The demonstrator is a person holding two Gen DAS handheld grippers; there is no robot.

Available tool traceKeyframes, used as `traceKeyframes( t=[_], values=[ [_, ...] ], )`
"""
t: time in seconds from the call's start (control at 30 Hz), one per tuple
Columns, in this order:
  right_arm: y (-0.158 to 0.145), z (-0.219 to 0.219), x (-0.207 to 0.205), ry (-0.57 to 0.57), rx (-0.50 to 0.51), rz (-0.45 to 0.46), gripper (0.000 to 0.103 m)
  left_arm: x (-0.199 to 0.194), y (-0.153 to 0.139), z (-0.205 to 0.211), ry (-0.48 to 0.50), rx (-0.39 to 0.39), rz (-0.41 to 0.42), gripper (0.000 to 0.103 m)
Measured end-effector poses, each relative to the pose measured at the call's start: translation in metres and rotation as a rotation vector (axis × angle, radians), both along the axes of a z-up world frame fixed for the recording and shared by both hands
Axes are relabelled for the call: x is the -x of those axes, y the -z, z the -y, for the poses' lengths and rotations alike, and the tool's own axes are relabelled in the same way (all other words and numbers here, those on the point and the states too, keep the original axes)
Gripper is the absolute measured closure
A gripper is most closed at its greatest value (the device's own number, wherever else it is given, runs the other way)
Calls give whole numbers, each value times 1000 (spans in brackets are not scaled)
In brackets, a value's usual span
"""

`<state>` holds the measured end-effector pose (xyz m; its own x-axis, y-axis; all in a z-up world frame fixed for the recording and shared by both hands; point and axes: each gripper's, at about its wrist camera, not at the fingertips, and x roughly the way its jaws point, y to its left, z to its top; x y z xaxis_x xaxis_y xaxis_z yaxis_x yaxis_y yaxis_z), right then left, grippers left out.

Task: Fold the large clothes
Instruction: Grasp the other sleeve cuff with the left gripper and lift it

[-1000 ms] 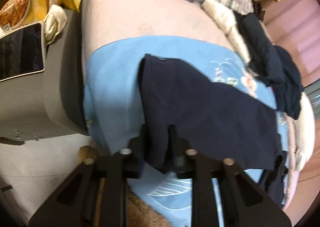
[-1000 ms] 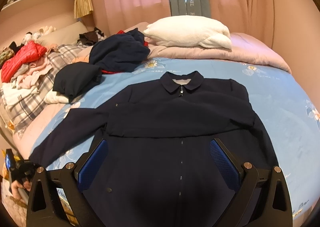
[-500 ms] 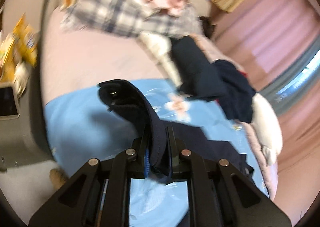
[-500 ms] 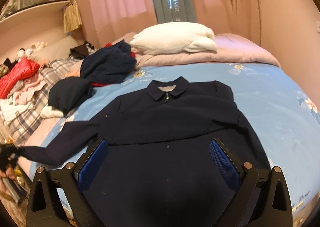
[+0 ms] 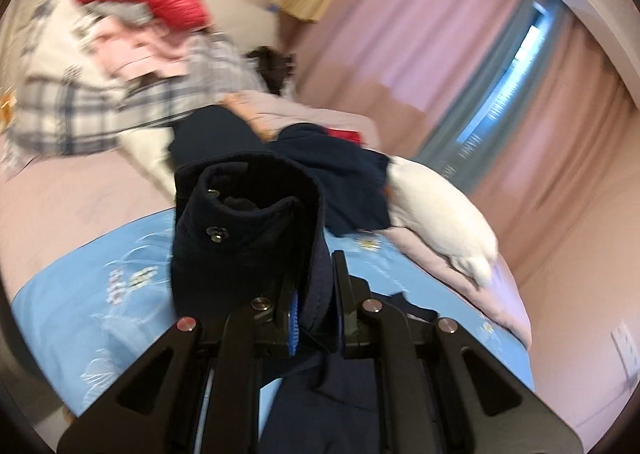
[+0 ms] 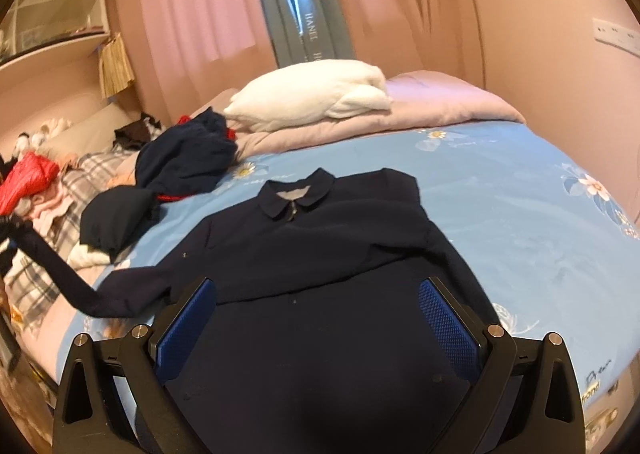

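Observation:
A navy collared jacket [image 6: 320,254] lies face up on the blue flowered bedsheet [image 6: 500,189]. One sleeve is folded across its chest. My left gripper [image 5: 314,294] is shut on the cuff of the other sleeve [image 5: 244,230], which curls up in front of the camera with two snap buttons showing. In the right wrist view that sleeve [image 6: 60,274] rises off the bed toward the far left. My right gripper [image 6: 318,318] is open and empty, hovering over the jacket's lower half.
A white pillow [image 6: 312,97] and pink duvet [image 6: 440,101] lie at the head of the bed. A pile of dark clothes [image 6: 176,161], plaid fabric [image 6: 80,173] and a red jacket [image 6: 28,177] fills the left side. Pink curtains stand behind.
My left gripper closed on the sleeve cuff and lifted it off the bed, swinging up and toward the jacket. The right gripper stayed open, shifting slightly over the jacket.

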<state>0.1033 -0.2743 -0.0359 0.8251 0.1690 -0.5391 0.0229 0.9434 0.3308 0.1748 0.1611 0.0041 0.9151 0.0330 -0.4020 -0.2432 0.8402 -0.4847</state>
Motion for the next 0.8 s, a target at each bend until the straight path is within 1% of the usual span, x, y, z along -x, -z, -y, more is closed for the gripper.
traceKeyframes(
  t=[0.17,0.27,0.33,0.43,0.57,0.73,0.8],
  values=[
    [6,14,3,46,-4,-13,3,-25,-11,59,150,-60,3,91],
    [7,24,6,68,-14,-14,3,-38,-10,92,225,-99,-13,91],
    [8,30,9,85,-13,-10,3,-46,-8,109,269,-106,-25,91],
    [11,41,13,120,-15,-14,3,-55,-2,136,337,-120,-49,91],
    [17,54,17,151,-42,-28,3,-68,9,173,428,-142,-85,91],
    [23,65,20,178,-56,-46,3,-75,28,211,521,-197,-132,91],
    [24,68,21,186,-55,-50,3,-79,38,222,557,-197,-164,91]
  ],
)
